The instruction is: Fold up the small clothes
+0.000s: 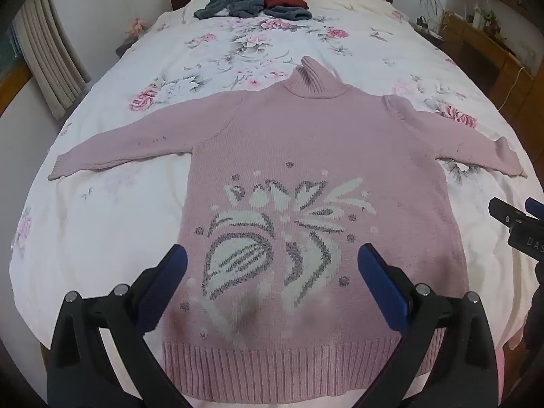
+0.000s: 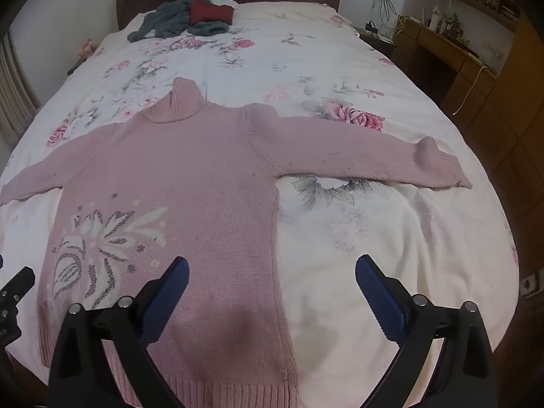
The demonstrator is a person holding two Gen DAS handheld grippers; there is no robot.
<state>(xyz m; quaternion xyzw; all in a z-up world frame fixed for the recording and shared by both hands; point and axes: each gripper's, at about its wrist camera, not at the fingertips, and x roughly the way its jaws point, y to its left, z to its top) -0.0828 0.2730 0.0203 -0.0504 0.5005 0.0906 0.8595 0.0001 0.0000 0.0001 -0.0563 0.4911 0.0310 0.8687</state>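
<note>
1. The left gripper (image 1: 272, 265) and right gripper (image 2: 272, 278) are hovering over the sweater's hem, jaws spread, holding nothing.
2. The pink sweater (image 1: 306, 142) is lying flat, sleeves outstretched, on the bed (image 1: 102, 224).
3. No fold looks begun; everything is remaining.

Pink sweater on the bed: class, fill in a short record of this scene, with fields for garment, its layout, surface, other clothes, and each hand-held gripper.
garment: pink sweater, turtleneck, leaf pattern on the front
layout: spread flat, both sleeves out sideways, unfolded
surface: floral bedspread
other clothes: grey and red pile near the headboard
left hand-held gripper: open, above the hem, holding nothing
right hand-held gripper: open, above the sweater's side edge, holding nothing
</note>
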